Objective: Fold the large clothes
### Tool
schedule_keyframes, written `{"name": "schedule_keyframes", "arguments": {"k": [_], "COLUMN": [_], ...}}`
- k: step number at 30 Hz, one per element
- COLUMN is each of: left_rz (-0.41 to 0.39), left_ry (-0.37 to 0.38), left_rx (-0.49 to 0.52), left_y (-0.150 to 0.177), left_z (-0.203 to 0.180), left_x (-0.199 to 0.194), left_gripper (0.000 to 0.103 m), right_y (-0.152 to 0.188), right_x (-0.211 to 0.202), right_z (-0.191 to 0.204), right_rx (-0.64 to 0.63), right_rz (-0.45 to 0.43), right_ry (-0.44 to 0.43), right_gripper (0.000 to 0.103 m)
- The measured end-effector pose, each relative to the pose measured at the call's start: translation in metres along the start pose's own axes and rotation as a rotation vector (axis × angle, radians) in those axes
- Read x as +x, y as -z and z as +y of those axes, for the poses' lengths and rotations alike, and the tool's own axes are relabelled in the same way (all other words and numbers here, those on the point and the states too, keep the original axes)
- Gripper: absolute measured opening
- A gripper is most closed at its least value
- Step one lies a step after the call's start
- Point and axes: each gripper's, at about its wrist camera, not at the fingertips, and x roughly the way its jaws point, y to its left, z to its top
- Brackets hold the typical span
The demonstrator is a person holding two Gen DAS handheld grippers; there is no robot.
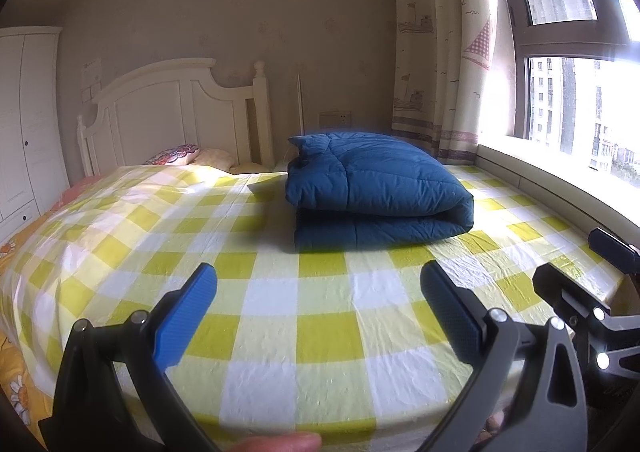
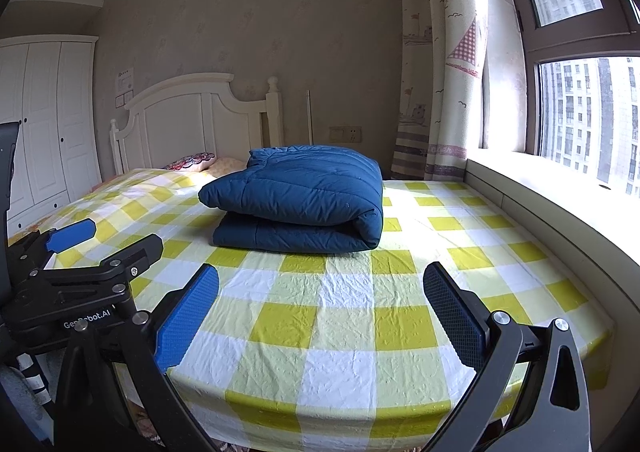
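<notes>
A dark blue quilted garment (image 1: pixel 372 191) lies folded into a thick stack on the bed's yellow and white checked sheet (image 1: pixel 280 304); it also shows in the right wrist view (image 2: pixel 300 203). My left gripper (image 1: pixel 320 284) is open and empty, held over the foot of the bed, well short of the garment. My right gripper (image 2: pixel 322 284) is open and empty too, at the foot of the bed. The left gripper (image 2: pixel 92 240) shows at the left of the right wrist view, and the right gripper's body (image 1: pixel 600 292) shows at the right of the left wrist view.
A white headboard (image 1: pixel 176 115) and patterned pillows (image 1: pixel 176 153) are at the far end. A white wardrobe (image 2: pixel 44 123) stands at the left. A window sill (image 2: pixel 560 203) and curtain (image 2: pixel 444 59) run along the right side of the bed.
</notes>
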Motion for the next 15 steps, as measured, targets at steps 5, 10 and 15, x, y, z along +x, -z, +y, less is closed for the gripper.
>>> {"name": "schedule_keyframes", "arguments": {"k": [5, 10, 15], "left_rz": [-0.044, 0.037, 0.163], "left_ry": [0.001, 0.031, -0.179], "left_rx": [0.013, 0.051, -0.052], "left_y": [0.006, -0.023, -0.086], "left_z": [-0.004, 0.029, 0.175], "left_x": [0.004, 0.044, 0.139], "left_gripper": [0.101, 0.101, 0.101], "right_y": [0.002, -0.017, -0.081], "right_x": [0.013, 0.033, 0.06], "right_z": [0.0, -0.023, -0.126], "right_rx": [-0.002, -0.028, -0.045], "right_rz": [0.028, 0.062, 0.116], "right_ry": [-0.009, 0.008, 0.205], "right_gripper": [0.099, 0.099, 0.099]}}
